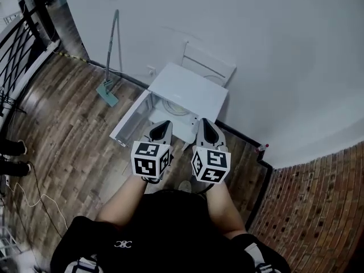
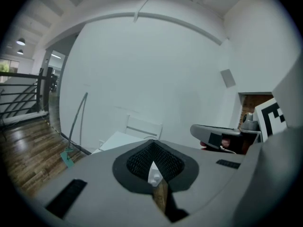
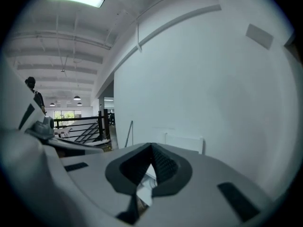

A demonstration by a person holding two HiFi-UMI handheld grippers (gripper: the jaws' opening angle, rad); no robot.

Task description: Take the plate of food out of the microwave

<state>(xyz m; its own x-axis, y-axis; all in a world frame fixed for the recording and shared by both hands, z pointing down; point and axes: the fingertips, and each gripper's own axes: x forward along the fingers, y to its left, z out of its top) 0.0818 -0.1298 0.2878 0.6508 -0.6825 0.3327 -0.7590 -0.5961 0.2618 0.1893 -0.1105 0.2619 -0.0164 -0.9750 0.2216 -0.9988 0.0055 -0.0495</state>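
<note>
- White box-shaped microwave (image 1: 190,87) sits on the wood-plank floor (image 1: 74,135) against the white wall. Its door (image 1: 133,121) is already swung open to the left, so the cavity is exposed.
- Round white plate (image 1: 172,108) lies inside the cavity, near the front opening. Not lifted and not touched. Whether there is food on it cannot be made out from the head view.
- Left gripper (image 1: 164,125): jaws closed tip to tip with nothing between them. Its own view (image 2: 152,148) confirms it is empty. It hangs just short of the microwave opening, apart from the plate.
- Right gripper (image 1: 203,121): in its own view (image 3: 151,148) the jaws meet at the tips with nothing held. It sits just beside the left one at about the same height, also clear of the plate.
- Judged progress: the door step is done, and the removal itself has not begun.
- Left to do, as judged: spread both pairs of jaws, reach into the cavity, take the plate by its rim, draw it out level, and set it down outside.
- Bystander items: a long-handled mop with a teal head (image 1: 108,92) leans on the wall to the left of the microwave, well apart from the work.
</note>
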